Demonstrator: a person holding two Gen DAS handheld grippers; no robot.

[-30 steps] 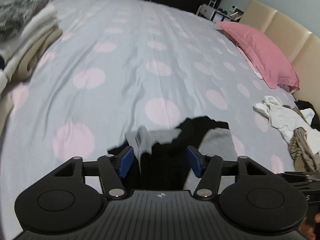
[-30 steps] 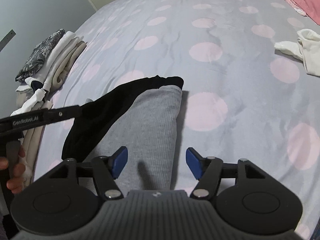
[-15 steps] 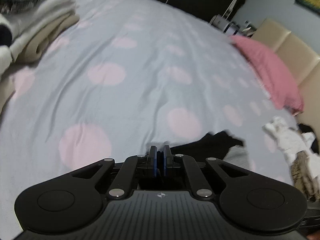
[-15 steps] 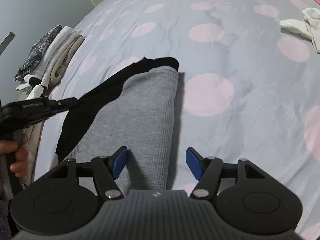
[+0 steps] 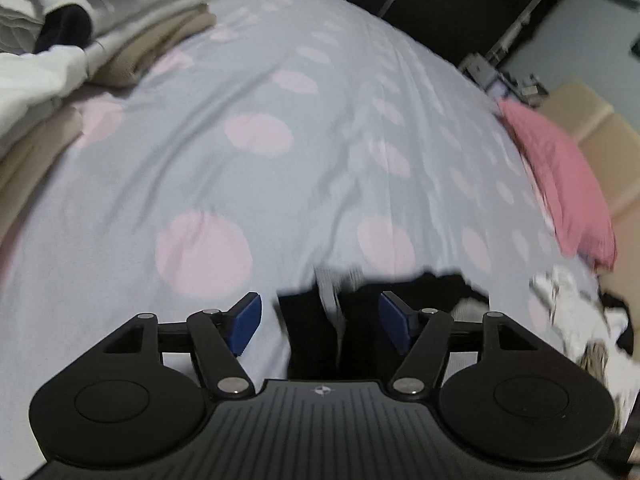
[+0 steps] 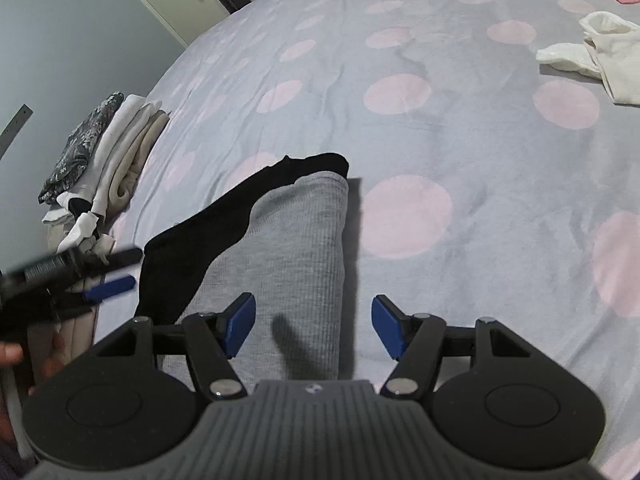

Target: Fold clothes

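Left tool [image 5: 320, 322] springs apart again after being clamped shut half a second ago!
Right tool [image 6: 313, 326] gapes too; grey-and-black garment [image 6: 288, 248] lies folded on the bed [image 6: 460, 128].

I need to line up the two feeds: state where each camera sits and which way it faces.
Left wrist: behind the open left gripper, over the black-and-grey garment, facing the pink pillow.
Right wrist: behind the open right gripper, facing the folded stack; a hand shows.
Shared: garment, dotted bedspread, stack.
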